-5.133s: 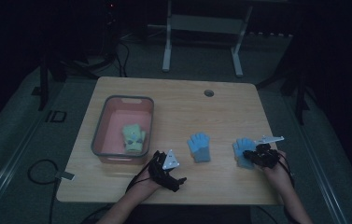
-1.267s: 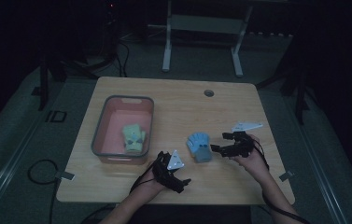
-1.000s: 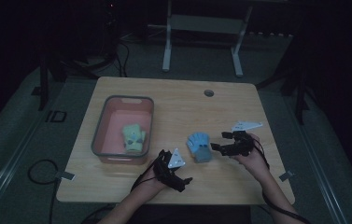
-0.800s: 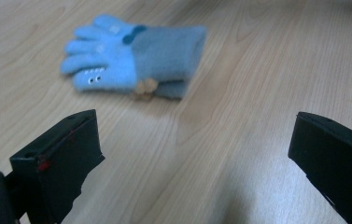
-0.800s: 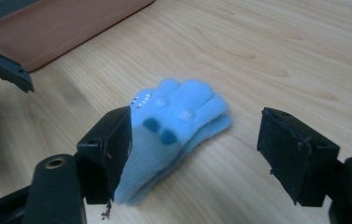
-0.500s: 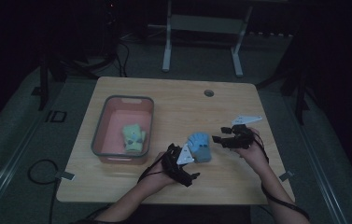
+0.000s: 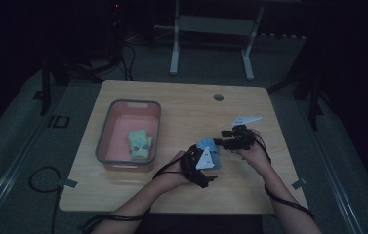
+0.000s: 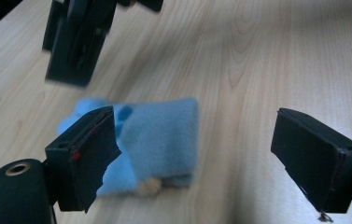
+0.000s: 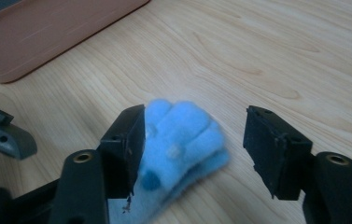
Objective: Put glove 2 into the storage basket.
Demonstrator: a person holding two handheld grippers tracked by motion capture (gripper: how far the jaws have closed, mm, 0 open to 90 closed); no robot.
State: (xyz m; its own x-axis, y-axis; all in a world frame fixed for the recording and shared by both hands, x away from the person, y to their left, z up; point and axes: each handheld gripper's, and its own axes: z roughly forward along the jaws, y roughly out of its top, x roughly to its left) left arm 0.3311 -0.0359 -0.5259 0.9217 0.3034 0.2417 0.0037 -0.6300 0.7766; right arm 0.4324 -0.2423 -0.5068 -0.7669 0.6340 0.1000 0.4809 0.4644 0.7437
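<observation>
A light blue fleece glove [image 7: 207, 145] lies flat near the middle of the wooden table [image 7: 181, 107]. My left gripper [image 7: 210, 162] reaches it from the near side. In the left gripper view the glove [image 8: 164, 135] lies between the open jaws, against the left pad [image 8: 89, 140] and well clear of the right one. My right gripper [image 7: 219, 143] comes in from the right. Its jaws straddle the glove's finger end [image 9: 183, 135], with the left pad [image 9: 134, 140] at the fleece and the right pad apart. Both pairs of jaws have just been closing around the glove.
A pink bin with a grey rim [image 7: 104, 141] stands at the table's left and holds a pale green glove [image 7: 139, 141]. A round cable hole [image 7: 218, 97] sits near the far edge. Cables trail from both grippers over the near edge.
My left gripper has moved forward and to the right up to the blue glove. My right gripper has slid left over the glove's finger end.
</observation>
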